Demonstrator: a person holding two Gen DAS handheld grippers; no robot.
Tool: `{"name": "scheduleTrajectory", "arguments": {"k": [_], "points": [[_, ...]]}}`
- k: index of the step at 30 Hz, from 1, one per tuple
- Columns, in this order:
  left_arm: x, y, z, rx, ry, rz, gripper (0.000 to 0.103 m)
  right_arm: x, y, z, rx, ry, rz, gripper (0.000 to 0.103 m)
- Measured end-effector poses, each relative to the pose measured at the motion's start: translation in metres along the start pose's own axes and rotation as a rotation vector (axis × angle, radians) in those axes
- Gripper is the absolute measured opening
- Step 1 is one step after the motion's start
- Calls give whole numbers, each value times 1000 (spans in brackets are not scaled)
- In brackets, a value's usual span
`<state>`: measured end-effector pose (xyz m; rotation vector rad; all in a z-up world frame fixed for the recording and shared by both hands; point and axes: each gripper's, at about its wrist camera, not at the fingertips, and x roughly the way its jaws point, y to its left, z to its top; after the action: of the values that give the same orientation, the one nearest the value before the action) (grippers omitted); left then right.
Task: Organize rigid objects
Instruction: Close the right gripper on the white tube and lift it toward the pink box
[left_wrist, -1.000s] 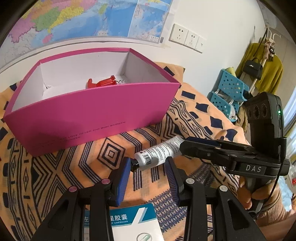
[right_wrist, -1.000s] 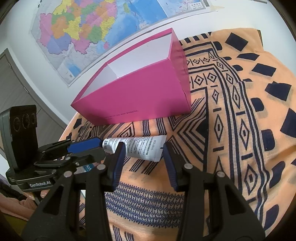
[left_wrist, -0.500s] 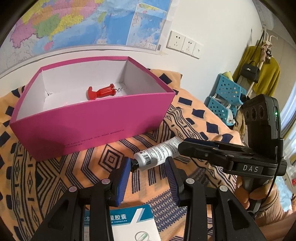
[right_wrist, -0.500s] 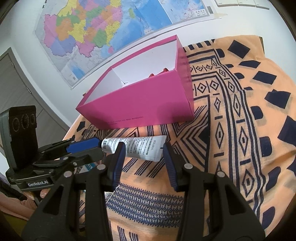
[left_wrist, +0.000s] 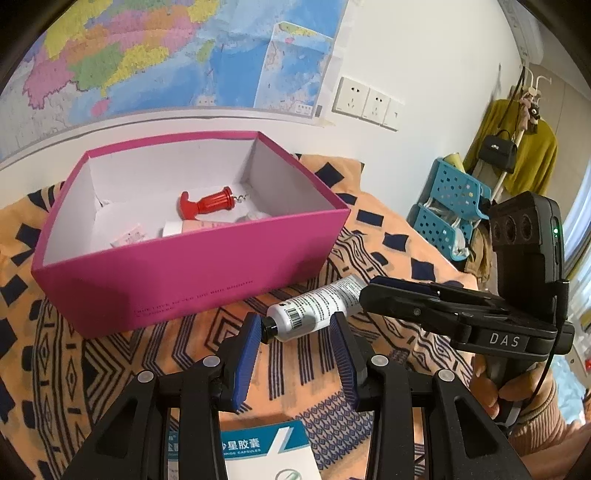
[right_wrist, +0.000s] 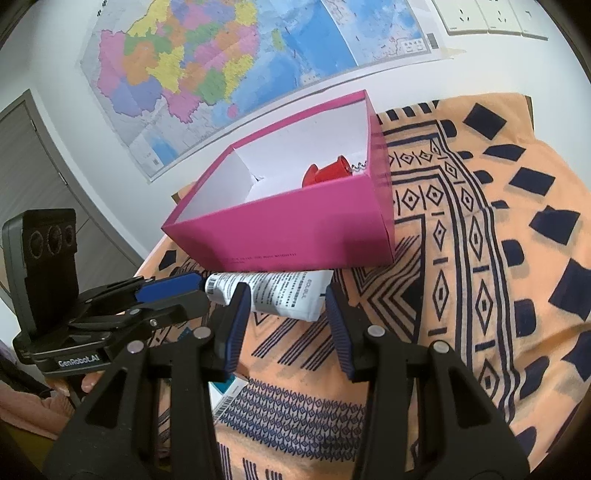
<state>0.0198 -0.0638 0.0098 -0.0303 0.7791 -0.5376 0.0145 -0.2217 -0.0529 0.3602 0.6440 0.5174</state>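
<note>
A white tube (left_wrist: 314, 308) with a black cap is held between both grippers, above the orange patterned cloth (left_wrist: 110, 365). My left gripper (left_wrist: 297, 356) spans its cap end, jaws apart, one pad touching the cap. My right gripper (right_wrist: 284, 321) spans its flat end (right_wrist: 284, 295), jaws apart. The pink box (left_wrist: 192, 280) stands just behind, open-topped, holding a red corkscrew (left_wrist: 207, 203) and a pinkish tube (left_wrist: 199, 226). The box also shows in the right wrist view (right_wrist: 295, 236).
A blue-and-white medicine box (left_wrist: 258, 454) lies on the cloth under my left gripper. A wall with a map (right_wrist: 221, 66) and sockets (left_wrist: 365, 103) is behind the pink box. Blue baskets (left_wrist: 450, 206) and a coat rack stand at the right.
Both grippers have risen with the tube between them, so the views now look down into the pink box and show more of its contents.
</note>
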Motion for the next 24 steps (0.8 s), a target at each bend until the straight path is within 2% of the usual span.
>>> {"name": "scheduleTrajectory", "arguments": {"k": [24], "points": [[-5,9,23,6,-45,27,38,-3,15,31,-75,-58,2,45]]}}
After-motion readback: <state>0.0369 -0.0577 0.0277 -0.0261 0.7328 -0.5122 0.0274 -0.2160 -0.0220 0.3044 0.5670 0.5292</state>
